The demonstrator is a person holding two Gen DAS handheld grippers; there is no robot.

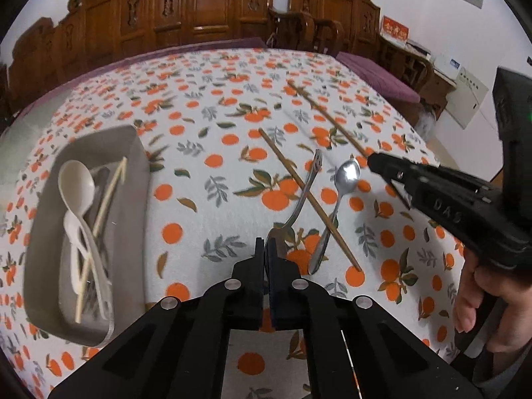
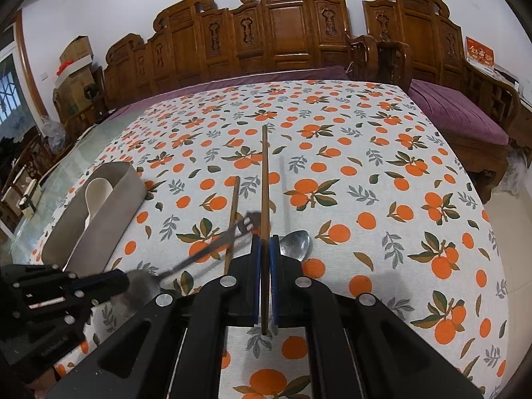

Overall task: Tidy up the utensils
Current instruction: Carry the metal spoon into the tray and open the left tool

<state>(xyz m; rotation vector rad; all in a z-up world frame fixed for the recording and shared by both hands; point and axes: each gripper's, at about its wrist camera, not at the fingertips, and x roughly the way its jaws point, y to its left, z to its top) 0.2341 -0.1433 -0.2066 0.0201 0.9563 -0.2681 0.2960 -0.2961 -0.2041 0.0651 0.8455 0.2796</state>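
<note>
My left gripper (image 1: 266, 244) is shut on the bowl end of a metal spoon (image 1: 301, 199), whose handle points away and tilts up; it shows in the right wrist view (image 2: 212, 249) too. My right gripper (image 2: 265, 242) is shut on a brown chopstick (image 2: 265, 179) that points straight ahead above the table; it also shows in the left wrist view (image 1: 324, 113). A second brown chopstick (image 1: 299, 186) and a second metal spoon (image 1: 339, 196) lie crossed on the cloth. The grey tray (image 1: 129, 199) at the left holds white spoons (image 1: 78, 193) and pale chopsticks.
The table wears a white cloth (image 2: 365, 173) printed with oranges. Carved wooden benches (image 2: 282, 33) with purple cushions (image 2: 455, 113) stand behind and to the right of the table. Boxes (image 2: 74, 66) are stacked at the far left.
</note>
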